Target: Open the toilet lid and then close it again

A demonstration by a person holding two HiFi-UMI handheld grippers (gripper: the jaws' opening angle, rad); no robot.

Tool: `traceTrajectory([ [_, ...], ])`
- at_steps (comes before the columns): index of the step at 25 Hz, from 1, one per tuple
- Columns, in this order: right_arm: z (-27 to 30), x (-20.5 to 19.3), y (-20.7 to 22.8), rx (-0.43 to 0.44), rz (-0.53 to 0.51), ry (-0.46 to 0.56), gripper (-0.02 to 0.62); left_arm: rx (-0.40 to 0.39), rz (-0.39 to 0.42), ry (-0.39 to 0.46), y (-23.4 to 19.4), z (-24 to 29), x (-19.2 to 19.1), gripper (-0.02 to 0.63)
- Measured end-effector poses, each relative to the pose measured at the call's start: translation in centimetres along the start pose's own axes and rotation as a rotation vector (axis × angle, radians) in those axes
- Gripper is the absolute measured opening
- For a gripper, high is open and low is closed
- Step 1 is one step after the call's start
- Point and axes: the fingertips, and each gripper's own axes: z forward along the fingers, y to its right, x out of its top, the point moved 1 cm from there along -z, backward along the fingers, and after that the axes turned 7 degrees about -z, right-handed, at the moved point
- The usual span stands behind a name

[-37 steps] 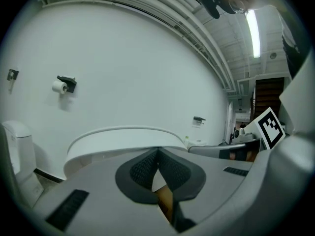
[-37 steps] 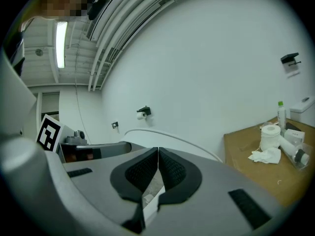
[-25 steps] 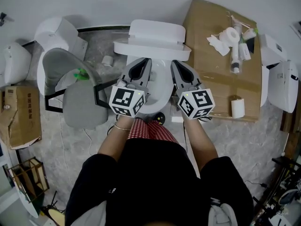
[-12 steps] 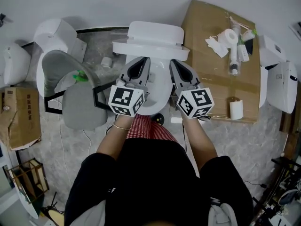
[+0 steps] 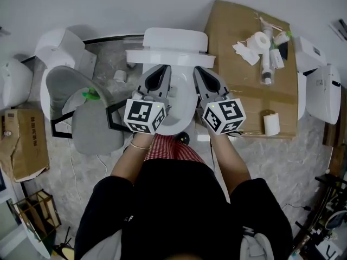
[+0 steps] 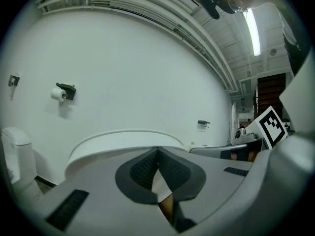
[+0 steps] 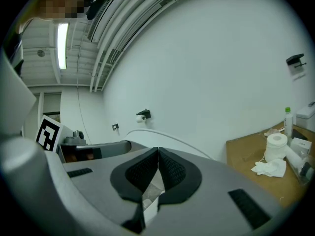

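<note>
**A:** Where is the lid?

**B:** The lid (image 5: 171,58) is at the top centre of the head view. It seems to stand upright against the tank (image 5: 176,38). Below it the bowl (image 5: 183,99) lies open. In both gripper views the lid's curved white edge rises just beyond the jaws.

**A:** And the grippers?

**B:** Both are over the bowl, side by side and pointing at the lid. The left gripper (image 5: 164,69) is left of centre and the right gripper (image 5: 200,70) is right of centre. Their marker cubes are nearest the person.

**A:** Are they holding anything?

**B:** No. In each gripper view the ribbed pads meet at the tips, so the jaws are closed with nothing between them. I cannot tell whether the tips touch the lid.

**A:** What else is around?

**B:** A cardboard sheet (image 5: 241,91) lies at the upper right, just beside the toilet. It carries a paper roll (image 5: 264,39), tissues and tubes near its top edge. A second roll (image 5: 271,124) stands at its lower right corner. A grey chair (image 5: 89,118) is at the left, with a brown box (image 5: 24,140) further left. More white toilets stand at the far left and far right. A wall roll holder (image 6: 62,92) shows at the left of the left gripper view.
</note>
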Motion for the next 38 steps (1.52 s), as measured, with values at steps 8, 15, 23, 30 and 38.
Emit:
traceTrajectory([
  [8, 0.8, 0.9, 0.6, -0.017, -0.007, 0.01, 0.02, -0.009, 0.017, -0.001, -0.4, 1.1, 0.9, 0.005],
  [15, 1.7, 1.6, 1.3, -0.031, -0.016, 0.015, 0.02, -0.013, 0.016, -0.003, -0.8, 2.1, 1.7, 0.005],
  [23, 2.5, 2.3, 2.0, -0.03, -0.015, 0.023, 0.02, -0.016, 0.005, 0.007, -1.2, 3.1, 2.5, 0.003],
  [30, 3.2, 2.8, 2.6, -0.025, -0.018, 0.024, 0.02, -0.015, 0.004, 0.011, -1.6, 4.0, 3.1, 0.005],
  [38, 3.9, 3.5, 3.4, -0.035, -0.014, 0.032, 0.02, -0.029, -0.001, 0.015, -1.9, 5.1, 3.9, 0.005],
])
